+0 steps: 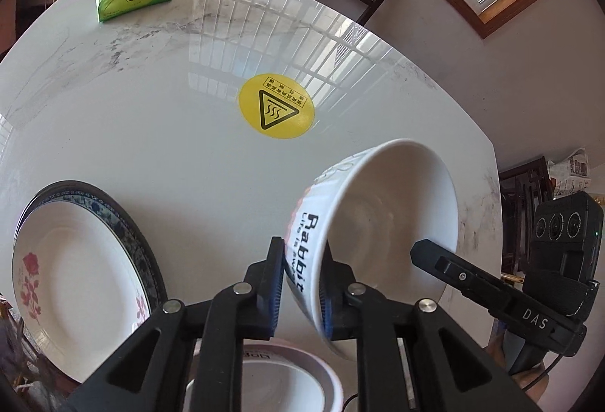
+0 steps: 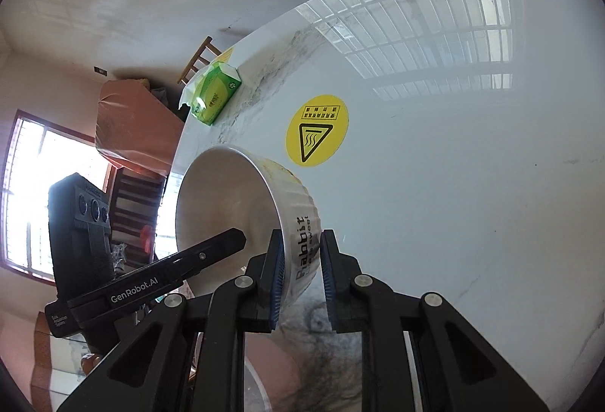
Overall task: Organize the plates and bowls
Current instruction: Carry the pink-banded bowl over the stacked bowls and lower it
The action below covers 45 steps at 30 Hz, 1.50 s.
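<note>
Your left gripper (image 1: 300, 283) and right gripper (image 2: 301, 281) each pinch the wall of the white "Rabbit" bowl (image 1: 382, 223) on opposite sides, holding it tilted above the marble tabletop (image 1: 151, 132). The rose plate (image 1: 75, 283) lies at eight o'clock, the yellow warning sticker (image 1: 276, 106) at twelve.

The right gripper (image 2: 301, 277) pinches the wall of a white bowl (image 2: 230, 200) (lettered "Rabbit") tipped on its side above the marble table (image 2: 472, 204). The left gripper's finger (image 2: 211, 253) reaches across its rim. Beyond lie a yellow warning sticker (image 2: 317, 130) and a green tissue pack (image 2: 215, 92).
</note>
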Each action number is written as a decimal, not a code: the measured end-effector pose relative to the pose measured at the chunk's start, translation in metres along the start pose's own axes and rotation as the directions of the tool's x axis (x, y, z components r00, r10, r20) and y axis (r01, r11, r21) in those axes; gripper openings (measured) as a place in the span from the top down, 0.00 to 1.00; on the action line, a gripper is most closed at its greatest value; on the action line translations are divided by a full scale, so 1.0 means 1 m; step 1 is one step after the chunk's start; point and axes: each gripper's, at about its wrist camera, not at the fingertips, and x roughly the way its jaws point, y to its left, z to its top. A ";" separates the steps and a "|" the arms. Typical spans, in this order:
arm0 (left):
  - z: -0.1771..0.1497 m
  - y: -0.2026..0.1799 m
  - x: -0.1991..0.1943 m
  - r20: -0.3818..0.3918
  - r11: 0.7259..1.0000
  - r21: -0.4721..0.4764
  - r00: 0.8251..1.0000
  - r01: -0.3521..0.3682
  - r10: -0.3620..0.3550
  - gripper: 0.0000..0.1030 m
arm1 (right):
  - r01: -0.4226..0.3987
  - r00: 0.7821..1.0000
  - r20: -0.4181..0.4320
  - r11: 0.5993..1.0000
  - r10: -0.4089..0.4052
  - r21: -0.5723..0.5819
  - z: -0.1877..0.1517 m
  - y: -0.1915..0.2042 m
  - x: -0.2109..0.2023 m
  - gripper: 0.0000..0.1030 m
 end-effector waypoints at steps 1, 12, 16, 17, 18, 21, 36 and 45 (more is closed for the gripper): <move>-0.007 0.000 -0.005 0.004 1.000 0.004 1.000 -0.002 0.002 0.84 | -0.006 1.000 0.002 1.000 0.006 -0.010 -0.007 0.004 -0.004 0.82; -0.061 0.013 -0.041 0.010 1.000 0.018 1.000 -0.008 0.008 0.84 | -0.011 1.000 -0.026 0.995 0.008 -0.097 -0.077 0.043 -0.021 0.82; -0.077 0.023 -0.043 -0.008 1.000 0.017 1.000 -0.010 0.010 0.84 | -0.009 0.999 -0.048 0.994 0.003 -0.111 -0.098 0.049 -0.020 0.82; -0.080 0.025 -0.043 -0.013 1.000 0.017 1.000 -0.010 0.011 0.84 | -0.007 0.999 -0.053 0.993 0.001 -0.116 -0.101 0.050 -0.020 0.82; -0.085 0.028 -0.044 -0.018 1.000 0.017 1.000 -0.010 0.010 0.84 | -0.005 0.999 -0.055 0.993 -0.001 -0.116 -0.106 0.051 -0.020 0.82; -0.096 0.032 -0.045 -0.028 1.000 0.018 1.000 -0.012 0.013 0.84 | 0.003 0.998 -0.058 0.992 -0.010 -0.123 -0.116 0.054 -0.020 0.82; -0.126 0.043 -0.052 0.001 0.998 0.048 0.999 -0.042 0.042 0.84 | 0.013 0.995 -0.097 0.991 -0.026 -0.134 -0.143 0.064 -0.008 0.82; -0.135 0.043 -0.054 0.014 0.995 0.074 0.998 -0.064 0.063 0.84 | 0.022 0.993 -0.109 0.989 -0.038 -0.144 -0.147 0.068 -0.002 0.82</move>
